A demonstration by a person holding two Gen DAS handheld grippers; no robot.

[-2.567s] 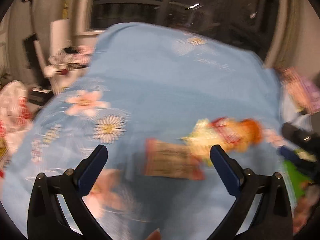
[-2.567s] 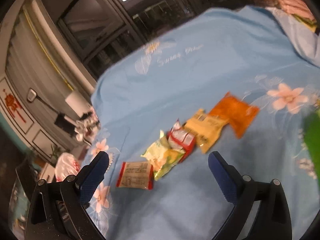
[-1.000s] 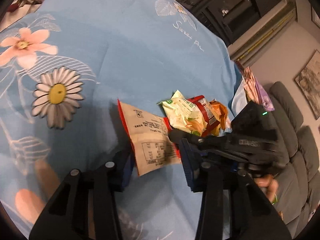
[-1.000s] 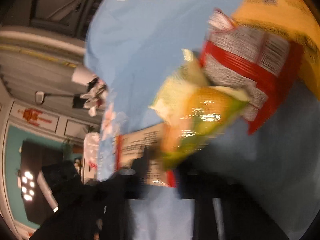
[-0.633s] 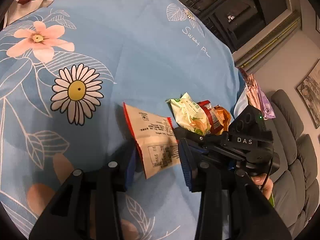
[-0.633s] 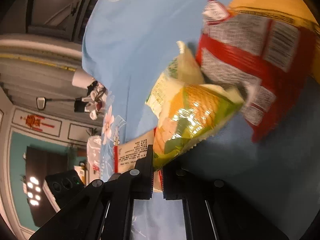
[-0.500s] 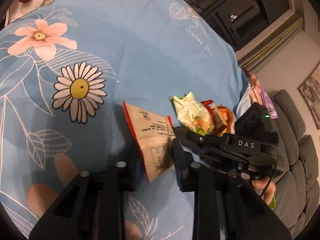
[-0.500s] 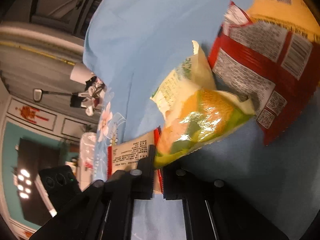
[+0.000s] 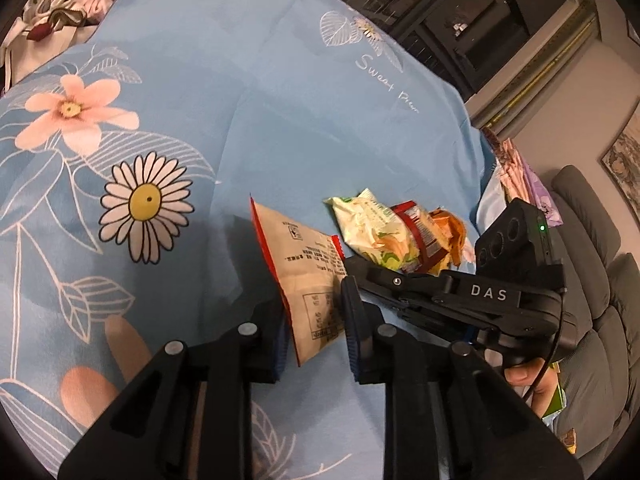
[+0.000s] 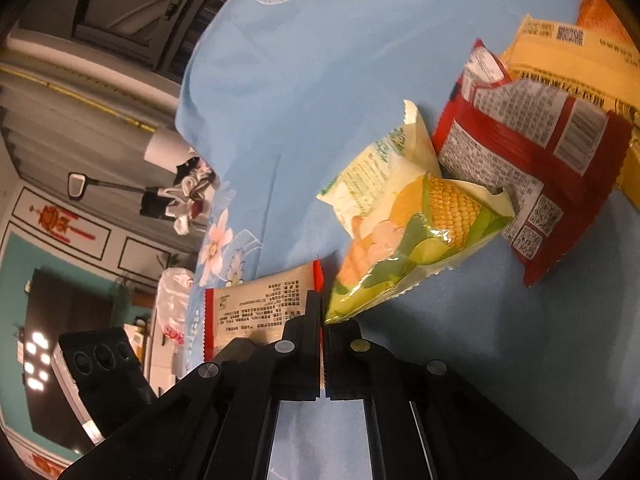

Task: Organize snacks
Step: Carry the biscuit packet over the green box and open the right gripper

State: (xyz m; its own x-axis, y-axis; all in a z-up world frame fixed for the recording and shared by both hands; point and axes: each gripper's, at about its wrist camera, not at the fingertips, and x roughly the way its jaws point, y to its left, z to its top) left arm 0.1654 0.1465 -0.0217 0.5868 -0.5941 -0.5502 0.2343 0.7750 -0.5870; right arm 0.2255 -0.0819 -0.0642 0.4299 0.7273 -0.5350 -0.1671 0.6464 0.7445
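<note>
Several snack packets lie on a light blue floral cloth (image 9: 240, 120). My left gripper (image 9: 314, 328) is closed on the near end of a beige packet with red edges (image 9: 304, 272), which is lifted and tilted. My right gripper (image 10: 323, 320) is shut on the corner of a yellow-green corn snack packet (image 10: 412, 232). That packet also shows in the left wrist view (image 9: 368, 228). Beside it lie a red and white packet (image 10: 524, 168), a yellow packet (image 10: 568, 64) and an orange packet (image 10: 600, 12). The beige packet shows in the right wrist view (image 10: 256, 308).
The right gripper's body (image 9: 492, 292) crosses the left wrist view close to my left fingers. A grey sofa (image 9: 592, 240) stands at the right. Clutter (image 9: 60, 4) lies beyond the cloth's far left edge. A green object (image 9: 558, 400) lies low at the right.
Both grippers came down from above the packets and closed. The left jaws narrowed onto the beige packet, and its end has risen. The right gripper holds the corn packet's corner.
</note>
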